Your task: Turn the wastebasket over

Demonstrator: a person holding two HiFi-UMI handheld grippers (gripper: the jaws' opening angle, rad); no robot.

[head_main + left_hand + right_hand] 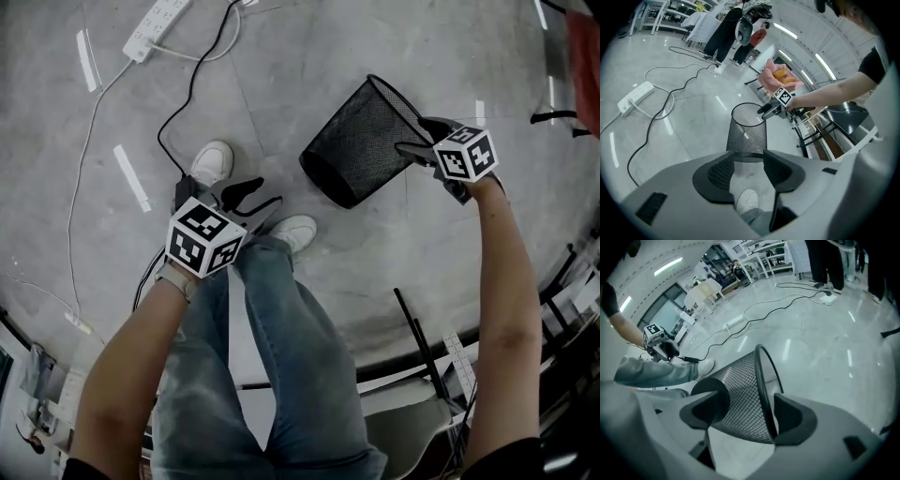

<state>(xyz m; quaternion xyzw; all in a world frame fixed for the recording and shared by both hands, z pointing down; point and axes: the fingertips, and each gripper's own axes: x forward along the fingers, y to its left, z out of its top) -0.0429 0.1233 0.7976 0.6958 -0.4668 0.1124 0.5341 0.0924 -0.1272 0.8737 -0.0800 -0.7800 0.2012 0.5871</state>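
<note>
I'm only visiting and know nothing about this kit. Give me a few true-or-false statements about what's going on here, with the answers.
1. The wastebasket is made of black mesh. True.
2. The left gripper is clamped on the wastebasket. False: its jaws are apart with nothing held, and it is well away from the basket.
3. The right gripper is at the wastebasket's rim. True: the rim runs between its wide-open jaws.
4. The wastebasket is on a table. False: it is on the grey floor.
5. A white power strip lies inside the wastebasket. False: it lies on the floor, far from it.
</note>
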